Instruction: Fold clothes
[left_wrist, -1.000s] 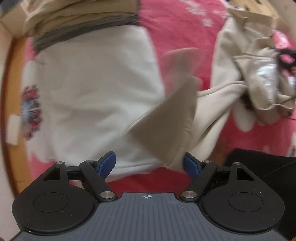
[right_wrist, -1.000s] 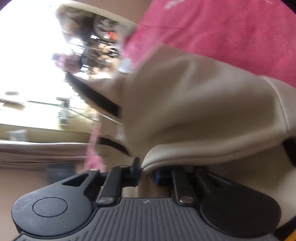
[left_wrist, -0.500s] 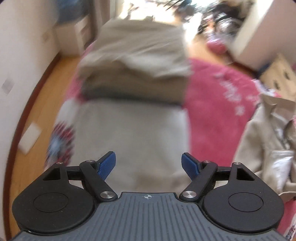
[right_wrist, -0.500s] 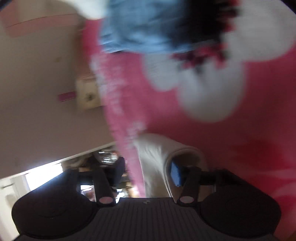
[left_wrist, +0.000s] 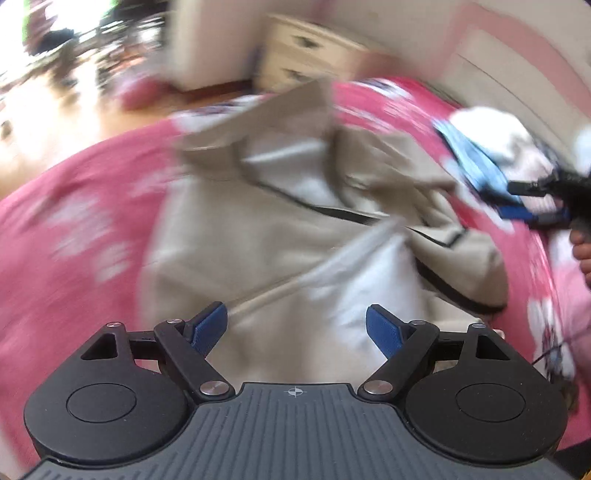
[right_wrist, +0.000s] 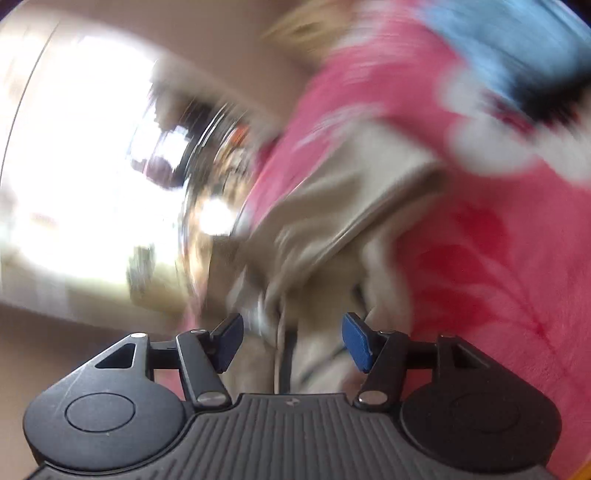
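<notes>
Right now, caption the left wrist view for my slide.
Open left gripper over a crumpled beige zip jacket on a pink floral blanket, motion-blurred.

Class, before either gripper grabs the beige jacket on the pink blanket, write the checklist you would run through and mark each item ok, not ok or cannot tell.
1. Left gripper open and empty: ok.
2. Right gripper open, nothing clamped: ok.
3. Beige jacket spread flat for folding: not ok; it lies crumpled, lining showing.
4. Jacket resting on the pink blanket: ok.
5. Blue garment apart from the jacket: cannot tell; blurred.
6. Views sharp enough to pick a grasp point: not ok; both are blurred.
</notes>
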